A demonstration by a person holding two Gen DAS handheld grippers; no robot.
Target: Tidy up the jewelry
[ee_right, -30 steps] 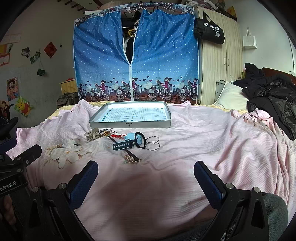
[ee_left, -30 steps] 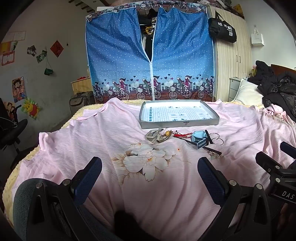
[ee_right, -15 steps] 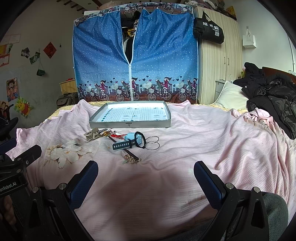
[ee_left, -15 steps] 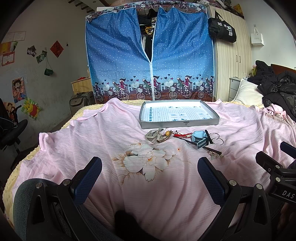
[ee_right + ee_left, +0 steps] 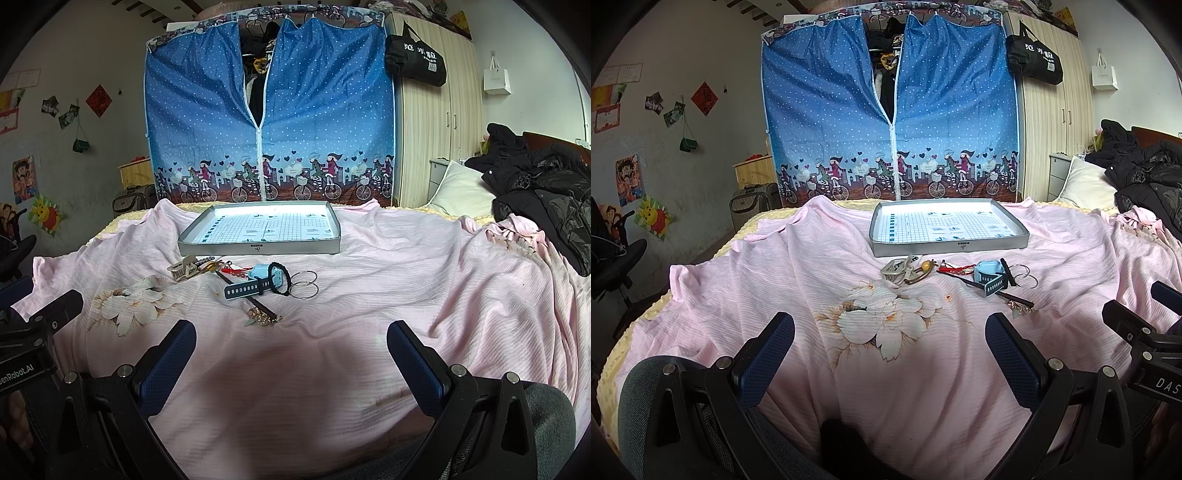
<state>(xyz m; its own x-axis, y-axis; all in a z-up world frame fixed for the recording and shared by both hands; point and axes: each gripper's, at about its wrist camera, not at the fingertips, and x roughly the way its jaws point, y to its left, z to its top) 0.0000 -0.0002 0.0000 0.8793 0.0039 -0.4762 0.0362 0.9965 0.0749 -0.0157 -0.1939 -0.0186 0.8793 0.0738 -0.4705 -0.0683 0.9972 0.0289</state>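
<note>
Lying loose on the pink bedspread point(image 5: 406, 280) just before the grey tray point(image 5: 258, 248), the jewelry point(image 5: 258, 280) (watch, rings, clips and what may be a hairpin) has not shifted over the last second. Both the left tongs point(image 5: 889, 345) and right tongs point(image 5: 291, 349) stay spread, empty, well short of it; sorting has not begun.

- bedsheet point(image 5: 406, 295): pink cloth, matt, finely ribbed, wrinkled
- tray point(image 5: 258, 249): grey matt walls, gridded paper liner
- rings point(image 5: 303, 284): thin shiny metal
- watch strap point(image 5: 243, 288): matt rubbery plastic
- tongs pads point(image 5: 168, 356): blue, textured
</note>
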